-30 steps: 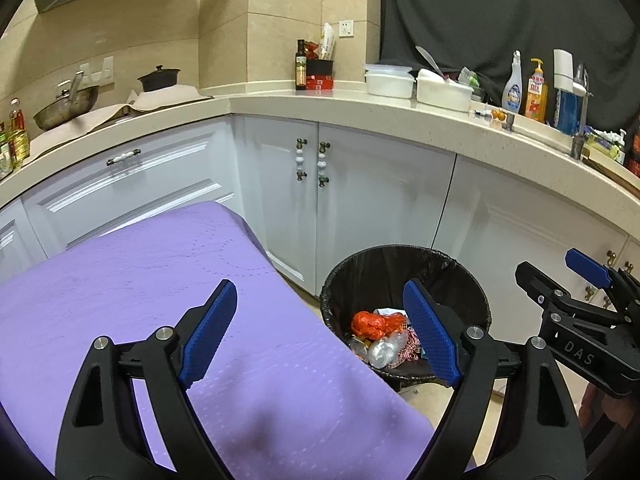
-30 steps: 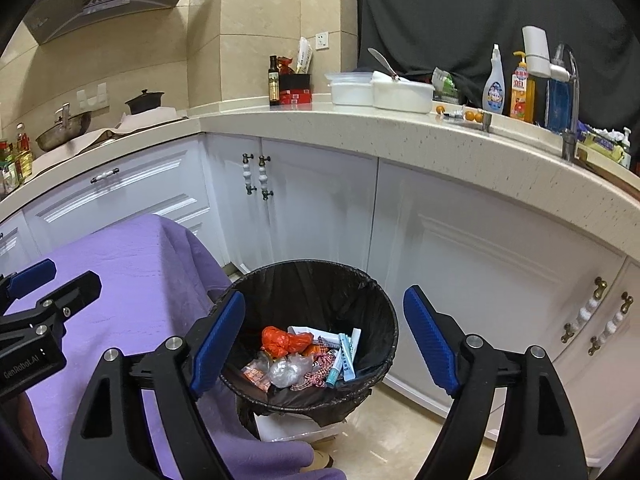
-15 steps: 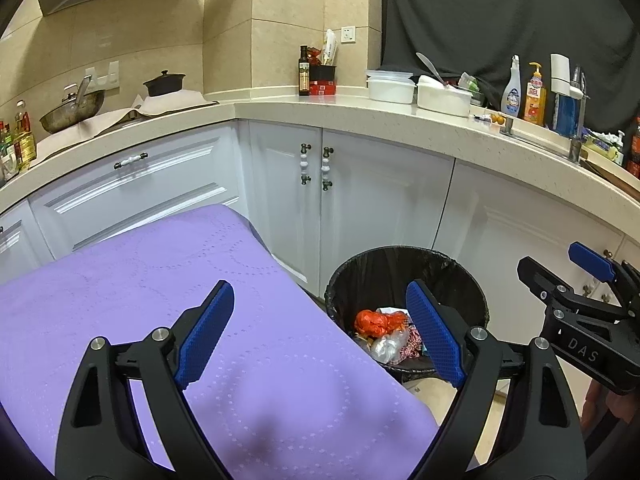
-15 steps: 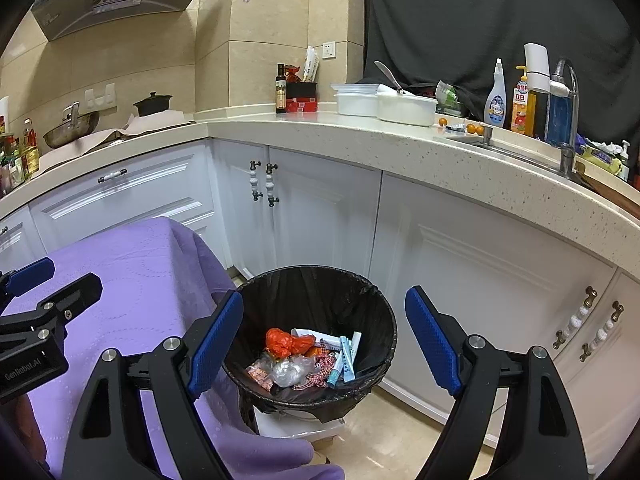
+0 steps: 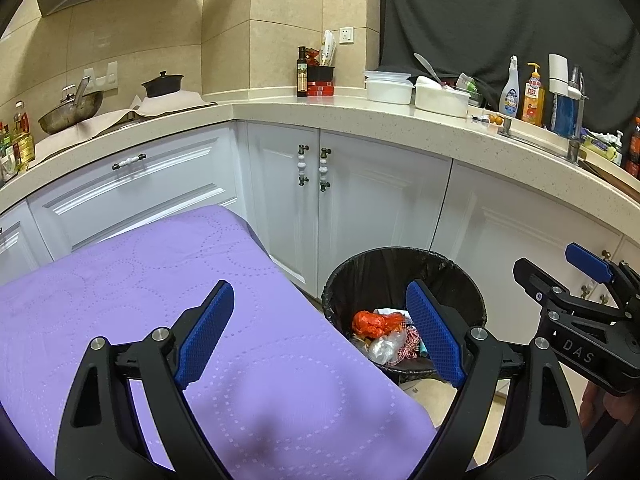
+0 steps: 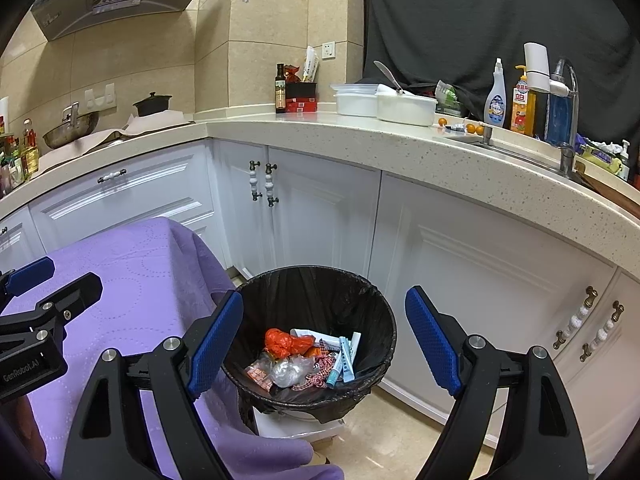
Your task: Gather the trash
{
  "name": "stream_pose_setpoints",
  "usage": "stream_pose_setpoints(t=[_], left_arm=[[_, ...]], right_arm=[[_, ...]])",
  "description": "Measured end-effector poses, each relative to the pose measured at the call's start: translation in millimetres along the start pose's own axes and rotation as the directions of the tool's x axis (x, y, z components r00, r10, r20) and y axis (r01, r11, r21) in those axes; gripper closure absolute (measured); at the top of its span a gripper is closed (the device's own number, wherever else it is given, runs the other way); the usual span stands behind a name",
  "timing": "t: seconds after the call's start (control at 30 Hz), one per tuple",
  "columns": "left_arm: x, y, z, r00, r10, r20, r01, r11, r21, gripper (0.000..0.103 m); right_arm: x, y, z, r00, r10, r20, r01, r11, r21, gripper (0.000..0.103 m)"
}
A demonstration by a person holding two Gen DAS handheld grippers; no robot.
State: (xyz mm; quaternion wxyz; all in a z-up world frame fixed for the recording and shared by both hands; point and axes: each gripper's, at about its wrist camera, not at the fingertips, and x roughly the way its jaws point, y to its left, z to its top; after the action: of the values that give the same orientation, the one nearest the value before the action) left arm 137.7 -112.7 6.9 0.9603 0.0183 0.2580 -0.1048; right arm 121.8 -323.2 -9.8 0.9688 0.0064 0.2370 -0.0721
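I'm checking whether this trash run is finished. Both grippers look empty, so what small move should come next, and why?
Probably draw both back and stop. The left gripper and right gripper are open and empty, the purple quilted tablecloth shows no litter in view, and wrappers already lie in the black-lined round trash bin.

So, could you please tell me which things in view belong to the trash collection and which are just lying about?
Part of the job:
- trash bin with black liner
- orange wrapper, clear plastic and blue tubes inside it
- purple tablecloth
- left gripper and right gripper, jaws open

Just lying about:
- wok
- black pot
- white containers
- spray bottle
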Motion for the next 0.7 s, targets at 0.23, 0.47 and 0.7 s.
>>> stream_pose_setpoints(t=[0.23,0.47,0.7], left_arm=[[0.0,0.5,-0.4,1.0,-0.001,0.001,0.001,1.0,0.0,0.017],[-0.2,-1.5,-0.1,1.0,0.001,0.0,-0.001,1.0,0.001,0.017],[-0.2,-1.8,0.0,1.0,0.001,0.0,-0.001,1.0,0.001,0.017]], right_arm=[[0.6,-0.8,0.7,1.0,0.003,0.001,-0.003,1.0,0.002,0.022],[0.4,-0.3,0.7,1.0,0.001,0.002,-0.001,1.0,0.001,0.022],[-0.1,-1.4,1.6,1.0,0.002,0.003,-0.002,1.0,0.002,0.022]])
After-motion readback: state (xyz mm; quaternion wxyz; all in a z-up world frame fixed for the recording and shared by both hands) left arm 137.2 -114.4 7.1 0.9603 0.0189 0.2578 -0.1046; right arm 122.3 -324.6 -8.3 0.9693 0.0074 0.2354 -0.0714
